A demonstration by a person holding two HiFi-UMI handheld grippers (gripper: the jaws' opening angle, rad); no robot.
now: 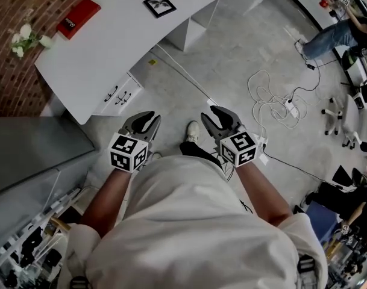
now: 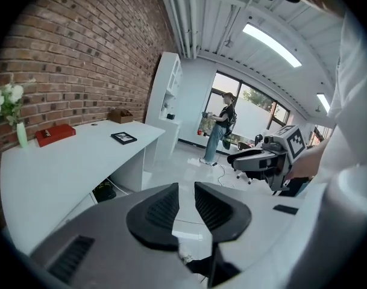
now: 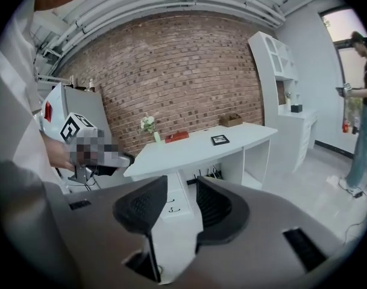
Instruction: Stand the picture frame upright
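A small black picture frame (image 1: pixel 159 5) lies flat on the white desk (image 1: pixel 111 41), towards its far end; it also shows in the left gripper view (image 2: pixel 123 138) and the right gripper view (image 3: pixel 219 139). Both grippers are held over the floor in front of my body, well short of the desk. My left gripper (image 1: pixel 148 118) (image 2: pixel 186 186) is open with a narrow gap and nothing in it. My right gripper (image 1: pixel 214 112) (image 3: pixel 182 182) is open and empty too, and it points towards the desk.
A red book (image 1: pixel 79 17) and a vase of white flowers (image 1: pixel 23 39) stand on the desk by the brick wall. Drawers (image 1: pixel 117 95) sit under the desk. A grey cabinet (image 1: pixel 32 149) is at my left. White cables (image 1: pixel 273 101) trail across the floor; a person (image 1: pixel 340 32) stands far right.
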